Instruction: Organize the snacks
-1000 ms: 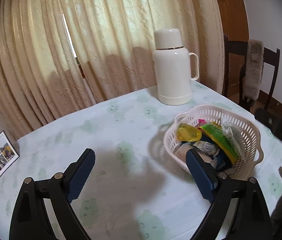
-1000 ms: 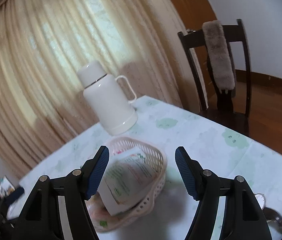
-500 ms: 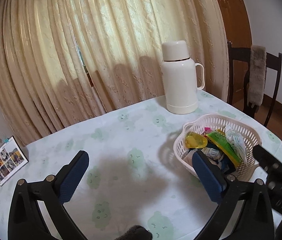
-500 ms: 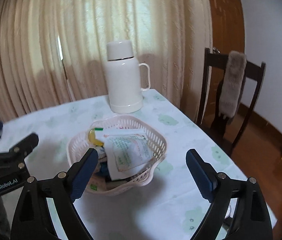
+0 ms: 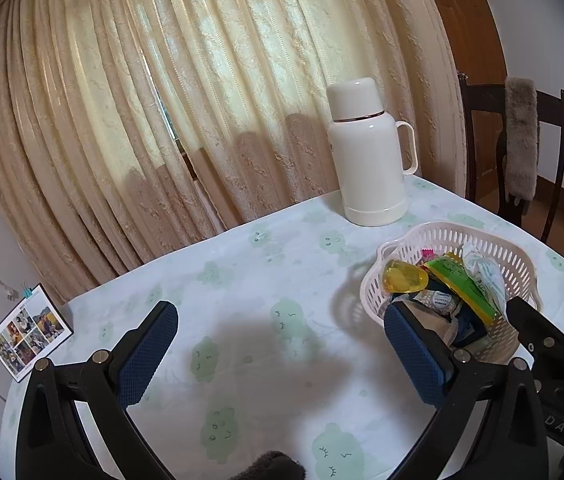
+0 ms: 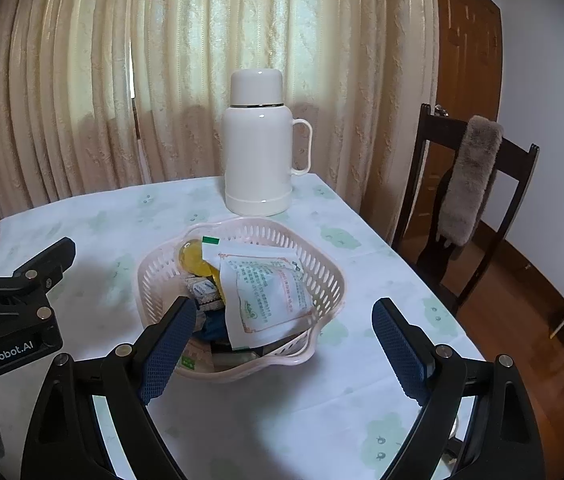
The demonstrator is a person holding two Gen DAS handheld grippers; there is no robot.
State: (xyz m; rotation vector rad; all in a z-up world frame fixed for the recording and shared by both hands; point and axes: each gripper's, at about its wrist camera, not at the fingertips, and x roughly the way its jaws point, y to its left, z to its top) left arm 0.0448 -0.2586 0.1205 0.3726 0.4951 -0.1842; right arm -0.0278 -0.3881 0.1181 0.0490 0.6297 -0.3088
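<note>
Grippers, left (image 5: 280, 356) and right (image 6: 283, 350), are hovering wide and empty near the basket (image 6: 323, 268) already holding the snacks (image 6: 266, 292), suggesting sorting is nearly finished and withdrawal comes next.

Left gripper (image 5: 278, 352) and right gripper (image 6: 283, 344) gape wide, empty.

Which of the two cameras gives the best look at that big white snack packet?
The right wrist view: the white snack packet lies face-up atop the basket. The left wrist view shows only its crumpled edge.
</note>
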